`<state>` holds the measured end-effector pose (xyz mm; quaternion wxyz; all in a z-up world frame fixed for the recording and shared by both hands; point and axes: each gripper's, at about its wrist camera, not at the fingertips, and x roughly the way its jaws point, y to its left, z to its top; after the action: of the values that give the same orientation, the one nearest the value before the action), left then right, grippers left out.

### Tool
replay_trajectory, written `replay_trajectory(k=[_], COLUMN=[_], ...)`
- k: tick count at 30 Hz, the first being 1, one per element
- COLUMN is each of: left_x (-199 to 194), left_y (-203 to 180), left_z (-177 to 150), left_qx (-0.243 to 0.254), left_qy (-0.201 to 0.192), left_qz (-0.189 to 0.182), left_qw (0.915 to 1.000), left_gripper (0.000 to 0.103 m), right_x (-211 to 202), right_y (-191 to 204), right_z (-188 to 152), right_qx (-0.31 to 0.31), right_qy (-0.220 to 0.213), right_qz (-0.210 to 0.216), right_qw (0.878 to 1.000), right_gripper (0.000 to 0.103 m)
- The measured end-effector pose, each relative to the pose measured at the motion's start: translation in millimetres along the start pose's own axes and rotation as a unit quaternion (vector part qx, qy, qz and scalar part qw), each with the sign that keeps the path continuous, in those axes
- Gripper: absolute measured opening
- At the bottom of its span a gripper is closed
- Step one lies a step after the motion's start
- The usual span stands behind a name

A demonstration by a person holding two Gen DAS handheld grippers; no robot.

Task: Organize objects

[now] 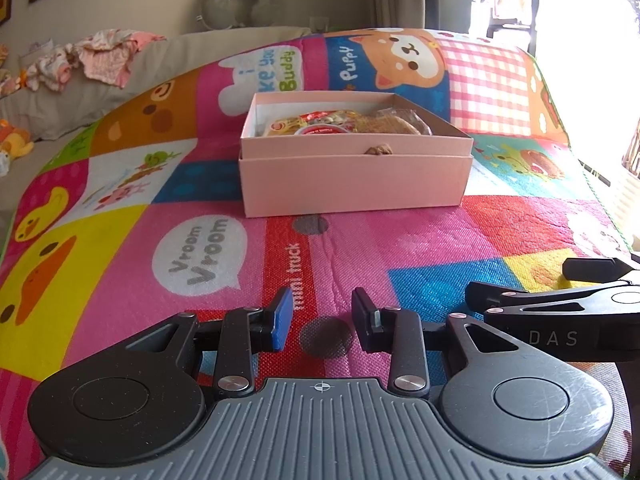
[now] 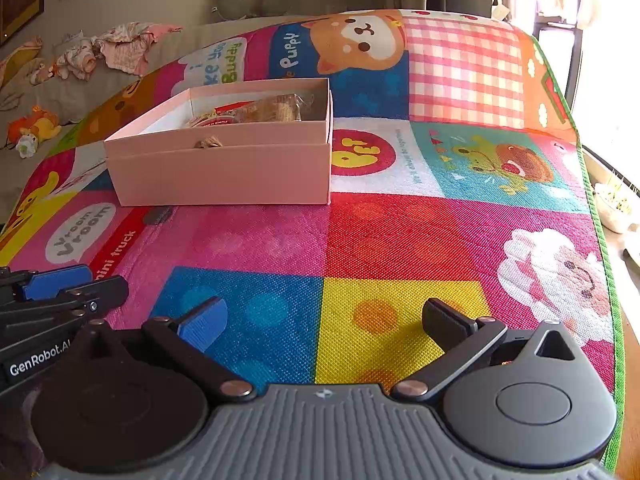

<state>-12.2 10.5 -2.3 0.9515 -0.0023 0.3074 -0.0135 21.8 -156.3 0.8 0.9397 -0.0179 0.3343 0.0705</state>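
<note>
one pink box, two tools, one mat

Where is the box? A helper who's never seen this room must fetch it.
Find the colourful cartoon mat covering the bed. Near its middle, below the puppy picture, sits the box: pale pink, open-topped, snack packets inside, the only container on the mat.

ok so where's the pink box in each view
Left wrist view: the pink box sits upper centre, straight ahead on the mat.
Right wrist view: the pink box sits upper left, seen at an angle.
Shared landmark: the puppy picture on the mat, just behind the box in both views.
</note>
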Motion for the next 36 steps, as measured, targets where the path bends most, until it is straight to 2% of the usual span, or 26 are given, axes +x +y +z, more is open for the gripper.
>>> replay_trajectory(k=[36], left_x=[0.3], left_y=[0.7], left_z=[0.6], left_qx=[0.003], left_qy=[0.001], left_qz=[0.003], left_qw=[1.0], left_gripper=[0.036], right_x=[-1.4], right_y=[2.1], right_z=[-0.7], right_qx=[0.0], right_qy=[0.0], right_qz=[-0.002], right_qw=[1.0], right_gripper=[0.103])
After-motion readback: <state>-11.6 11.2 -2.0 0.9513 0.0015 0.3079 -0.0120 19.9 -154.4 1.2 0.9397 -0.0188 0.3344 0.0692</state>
